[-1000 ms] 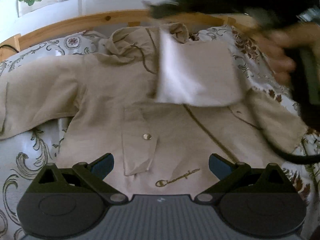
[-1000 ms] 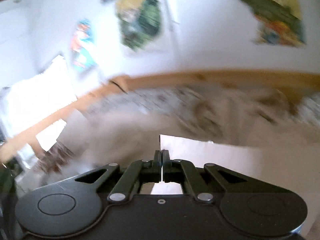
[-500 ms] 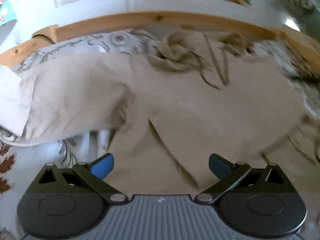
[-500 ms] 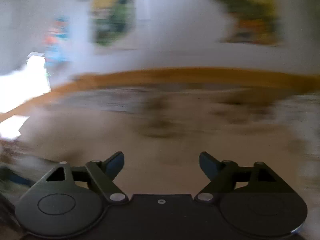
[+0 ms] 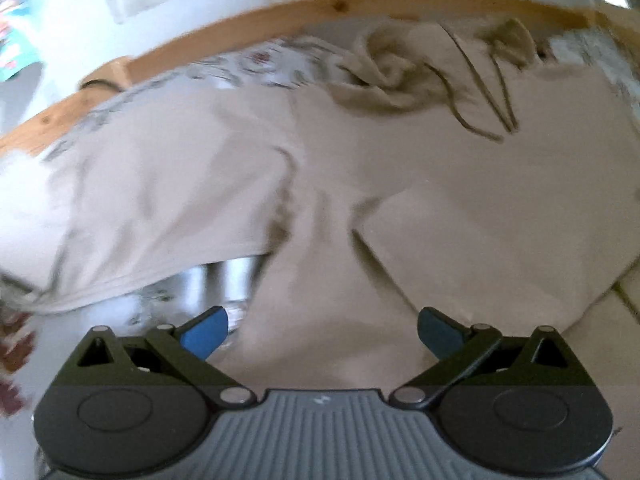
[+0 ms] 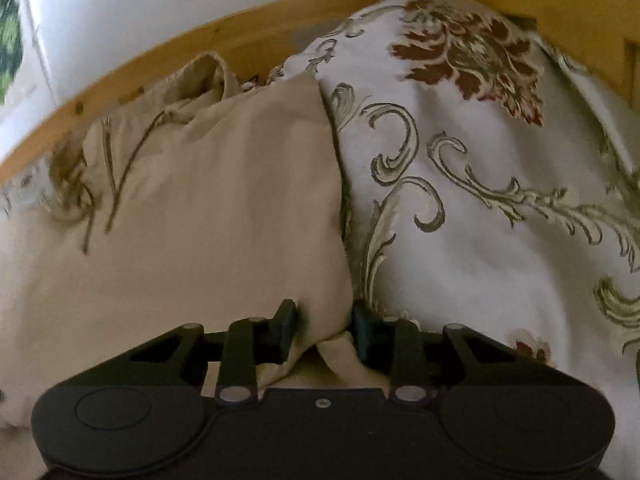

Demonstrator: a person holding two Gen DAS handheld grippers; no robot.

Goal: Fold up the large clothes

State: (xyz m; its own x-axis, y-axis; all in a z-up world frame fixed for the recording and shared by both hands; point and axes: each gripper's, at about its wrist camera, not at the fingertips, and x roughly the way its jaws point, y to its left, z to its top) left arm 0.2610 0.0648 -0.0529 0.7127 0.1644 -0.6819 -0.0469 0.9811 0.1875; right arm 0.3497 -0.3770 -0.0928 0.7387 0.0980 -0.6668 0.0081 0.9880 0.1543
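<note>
Beige jacket spread on patterned bedspread; right gripper jaws just closing, pinching jacket's edge beside bedspread; left gripper jaws spread, hovering over jacket

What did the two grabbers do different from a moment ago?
The right gripper swung down from facing the wall to the beige jacket; its jaws let go of the white lining flap, opened, and have just been closing on the jacket's folded edge. The left gripper shifted slightly, jaws open as before. The jacket stays on the bedspread.
</note>
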